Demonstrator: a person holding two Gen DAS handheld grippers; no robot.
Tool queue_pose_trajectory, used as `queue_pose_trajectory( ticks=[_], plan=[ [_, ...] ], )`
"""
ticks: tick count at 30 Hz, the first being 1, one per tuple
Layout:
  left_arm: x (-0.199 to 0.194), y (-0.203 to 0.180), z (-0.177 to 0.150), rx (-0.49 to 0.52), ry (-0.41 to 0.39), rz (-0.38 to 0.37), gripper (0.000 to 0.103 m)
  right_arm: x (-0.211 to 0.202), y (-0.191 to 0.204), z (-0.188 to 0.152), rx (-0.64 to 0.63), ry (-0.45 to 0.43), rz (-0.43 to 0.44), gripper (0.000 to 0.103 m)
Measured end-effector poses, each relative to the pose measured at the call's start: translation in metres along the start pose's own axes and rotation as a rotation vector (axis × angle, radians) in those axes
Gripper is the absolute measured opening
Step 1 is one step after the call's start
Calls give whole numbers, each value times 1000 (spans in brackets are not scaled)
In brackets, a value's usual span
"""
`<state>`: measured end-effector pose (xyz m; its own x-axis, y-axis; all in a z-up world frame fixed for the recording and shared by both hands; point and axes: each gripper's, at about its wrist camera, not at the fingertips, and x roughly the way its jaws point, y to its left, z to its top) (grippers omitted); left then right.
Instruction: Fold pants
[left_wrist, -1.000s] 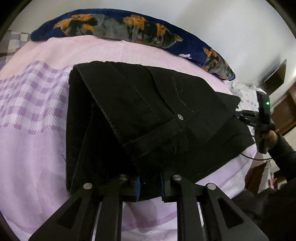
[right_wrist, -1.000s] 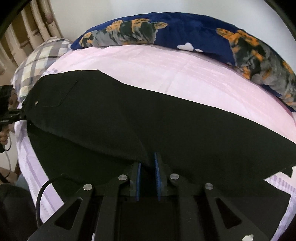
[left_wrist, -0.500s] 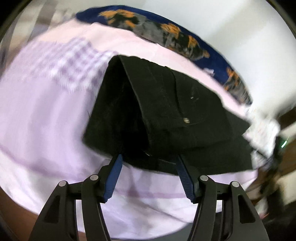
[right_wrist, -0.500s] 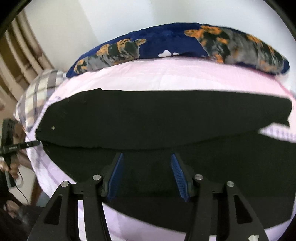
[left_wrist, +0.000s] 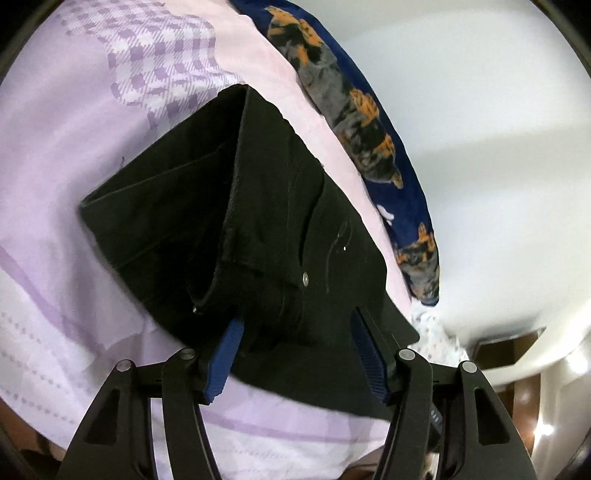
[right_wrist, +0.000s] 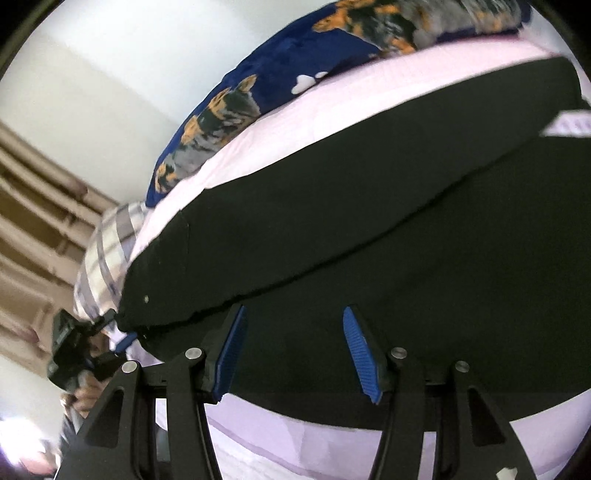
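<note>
A bed (left_wrist: 74, 155) with a pale pink and lilac checked sheet fills most of both views, running from the upper left to the bottom of the left wrist view. A long dark blue pillow (left_wrist: 369, 122) with orange and grey patches lies along the bed's far edge, in the upper right of that view and across the top of the right wrist view. The black pants (left_wrist: 266, 229) lie folded over on the sheet in the middle of the frame, one layer lapped over the other, a small metal rivet (left_wrist: 305, 277) showing near the lower centre. The left claw (left_wrist: 295, 354) sits at the bottom, its blue-padded fingers spread apart around the near edge of the cloth. The right claw (right_wrist: 295, 354) is likewise spread wide at the bottom of its view, over the pants' near edge.
</note>
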<state>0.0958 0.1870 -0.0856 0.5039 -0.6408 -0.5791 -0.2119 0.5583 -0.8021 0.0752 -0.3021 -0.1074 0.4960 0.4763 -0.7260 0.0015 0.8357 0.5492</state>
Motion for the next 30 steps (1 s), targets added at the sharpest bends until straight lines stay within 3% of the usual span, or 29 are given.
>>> queue_pose_trajectory(
  ticks=[4,6,9,12,21,25,27,28,30],
  plan=[
    [15,-1,5,-36,-12,14,57,10,-12,4,89,-10,22,52],
    [18,-1,7,-35,-21,27,26,14,-17,6,129,-18,36,52],
    [19,0,13,-32,-32,35,15,17,-22,12,161,-38,51,52],
    [15,-1,17,-39,-46,42,14,18,-27,24,190,-69,50,52],
    [9,-16,25,34,-32,108,14,-8,-82,74,344,-193,-10,34],
    [12,-17,29,46,-20,138,14,-26,-103,91,368,-239,-46,33],
    [14,-17,29,61,-10,156,14,-35,-112,95,375,-254,-50,25],
    [15,-19,30,74,-2,169,14,-38,-115,98,372,-257,-62,14],
    [18,-21,31,105,14,191,14,-42,-117,101,362,-250,-77,9]
  ],
)
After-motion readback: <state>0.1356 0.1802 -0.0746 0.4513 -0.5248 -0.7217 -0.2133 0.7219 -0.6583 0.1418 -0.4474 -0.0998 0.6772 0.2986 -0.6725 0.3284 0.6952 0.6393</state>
